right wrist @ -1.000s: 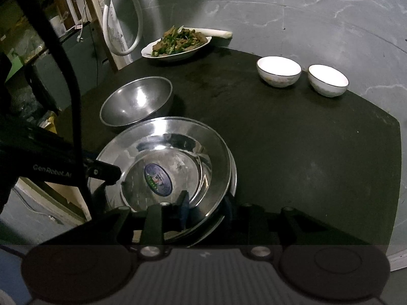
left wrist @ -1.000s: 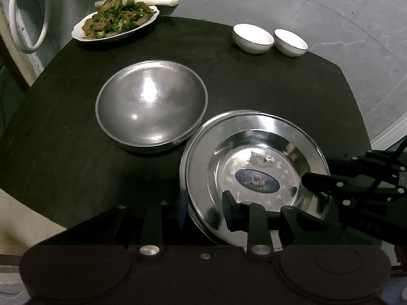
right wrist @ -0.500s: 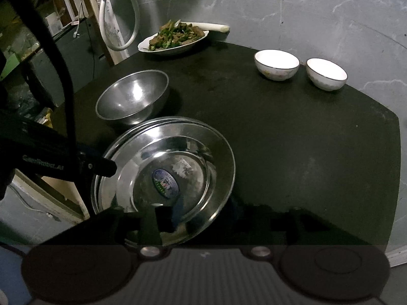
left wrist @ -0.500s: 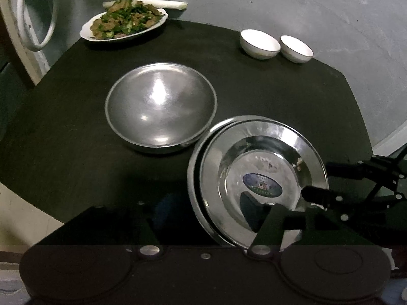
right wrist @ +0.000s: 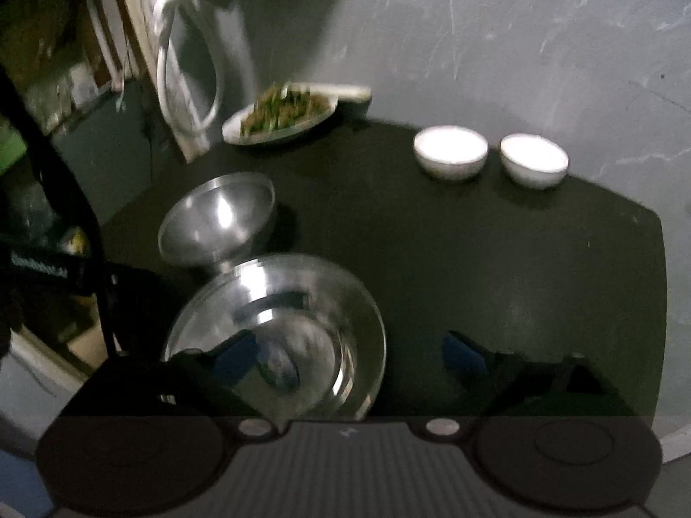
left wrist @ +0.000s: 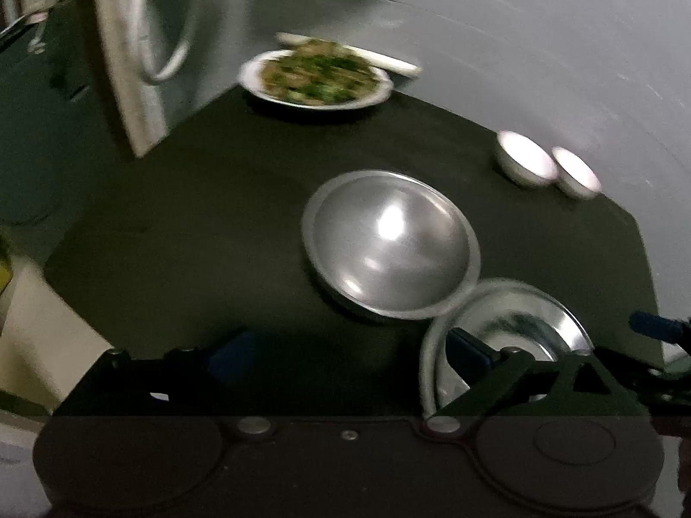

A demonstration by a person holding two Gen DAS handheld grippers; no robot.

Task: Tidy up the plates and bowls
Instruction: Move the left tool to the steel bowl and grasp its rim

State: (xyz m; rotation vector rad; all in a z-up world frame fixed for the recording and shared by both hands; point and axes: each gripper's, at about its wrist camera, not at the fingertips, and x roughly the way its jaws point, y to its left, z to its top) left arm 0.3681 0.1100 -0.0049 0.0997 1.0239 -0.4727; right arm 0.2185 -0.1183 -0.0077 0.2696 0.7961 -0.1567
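Observation:
A stack of steel plates point(right wrist: 280, 336) point(left wrist: 514, 323) lies at the near edge of the dark table. A large steel bowl point(left wrist: 391, 244) point(right wrist: 216, 220) stands just beyond it. Two small white bowls point(right wrist: 451, 151) point(right wrist: 533, 162) sit at the far right. My left gripper point(left wrist: 345, 352) is open and empty; its right finger is over the plates' left rim. My right gripper point(right wrist: 350, 356) is open and empty; its left finger is over the plates. Both views are blurred.
A white plate of cooked greens point(left wrist: 315, 80) point(right wrist: 280, 118) sits at the table's far left corner, a white stalk behind it. A white hose point(right wrist: 185, 69) hangs by the wall at left. The dark table point(right wrist: 496, 259) ends near the grey wall.
Both grippers have opened wide, let go of the plate rim and drawn back. The left view has swung left; the stacked plates lie flat on the table.

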